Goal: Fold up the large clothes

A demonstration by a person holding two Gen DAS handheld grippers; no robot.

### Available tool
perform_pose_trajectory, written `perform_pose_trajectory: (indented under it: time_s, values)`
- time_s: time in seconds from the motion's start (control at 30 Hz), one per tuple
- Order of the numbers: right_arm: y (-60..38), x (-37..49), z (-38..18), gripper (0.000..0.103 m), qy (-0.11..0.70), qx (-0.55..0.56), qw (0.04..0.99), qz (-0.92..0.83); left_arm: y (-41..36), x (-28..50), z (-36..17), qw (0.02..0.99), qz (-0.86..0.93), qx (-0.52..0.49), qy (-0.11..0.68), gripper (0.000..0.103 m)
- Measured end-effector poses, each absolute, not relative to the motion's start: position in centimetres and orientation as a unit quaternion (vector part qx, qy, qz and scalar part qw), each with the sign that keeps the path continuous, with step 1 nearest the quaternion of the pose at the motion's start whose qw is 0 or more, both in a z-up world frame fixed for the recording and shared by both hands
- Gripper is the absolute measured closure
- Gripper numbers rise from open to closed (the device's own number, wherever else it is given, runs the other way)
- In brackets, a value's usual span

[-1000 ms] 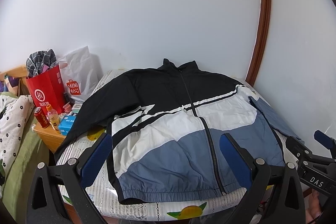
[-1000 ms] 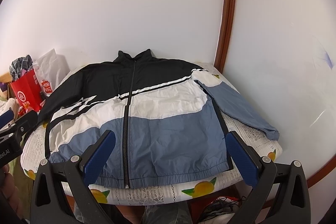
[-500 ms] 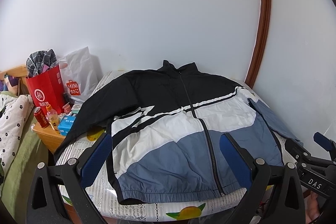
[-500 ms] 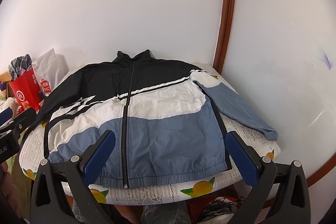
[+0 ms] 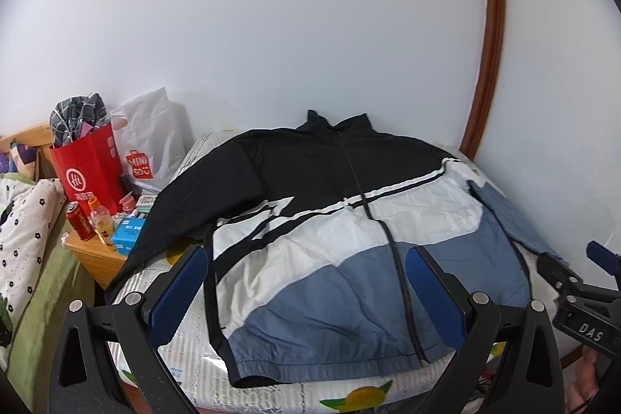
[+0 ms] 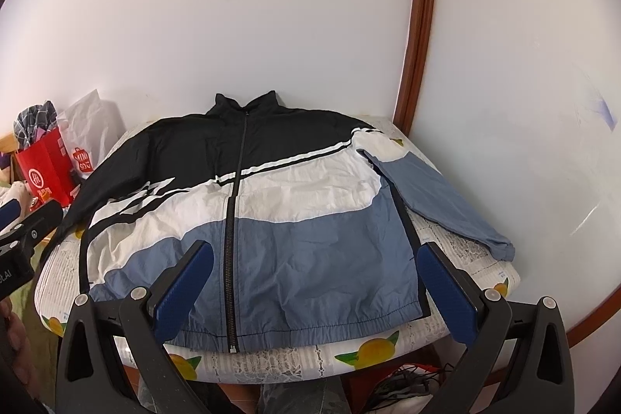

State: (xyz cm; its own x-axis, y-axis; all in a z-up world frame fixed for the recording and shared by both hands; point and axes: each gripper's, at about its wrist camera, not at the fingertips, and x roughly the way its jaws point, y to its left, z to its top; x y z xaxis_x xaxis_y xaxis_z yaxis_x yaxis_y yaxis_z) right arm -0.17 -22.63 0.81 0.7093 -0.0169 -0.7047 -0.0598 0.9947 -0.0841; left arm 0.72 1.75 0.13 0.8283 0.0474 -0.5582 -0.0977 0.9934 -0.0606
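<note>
A zipped jacket (image 6: 248, 204) lies flat, front up, on the table (image 6: 458, 247), its black left sleeve (image 5: 155, 231) trailing off the edge and its cuff hidden, while the left gripper (image 5: 306, 290) and right gripper (image 6: 314, 286) hover above the hem with jaws wide apart, empty.
</note>
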Motion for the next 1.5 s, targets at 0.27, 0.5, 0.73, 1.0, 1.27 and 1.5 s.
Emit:
perform_pose_trajectory:
  time_s: [0.27, 0.5, 0.73, 1.0, 1.27, 1.5]
  values:
    - [-23.2, 2.2, -0.7, 0.000, 0.395, -0.043, 0.918, -0.010, 3.6, 2.8, -1.4, 0.947, 0.042, -0.052, 0.315, 0.001]
    - [-23.2, 3.8, -1.1, 0.000, 0.393, -0.064, 0.917, -0.025, 6.6, 3.8, -2.3, 0.939, 0.068, -0.057, 0.333, 0.001]
    - [-23.1, 6.2, -3.2, 0.001, 0.435, -0.072, 0.898, -0.008, 11.5, 5.3, -6.1, 0.917, 0.102, -0.095, 0.374, 0.002]
    - [-20.8, 9.5, -6.2, 0.003, 0.450, -0.097, 0.888, -0.008, 16.1, 8.0, -10.2, 0.900, 0.161, -0.065, 0.400, 0.010]
    - [-18.3, 12.7, -8.6, 0.003, 0.458, -0.089, 0.884, 0.016, 19.7, 11.0, -13.7, 0.878, 0.211, -0.031, 0.429, 0.016]
    - [-16.7, 15.2, -11.0, 0.003, 0.476, -0.102, 0.874, 0.015, 21.4, 13.4, -15.7, 0.868, 0.229, -0.025, 0.439, 0.031]
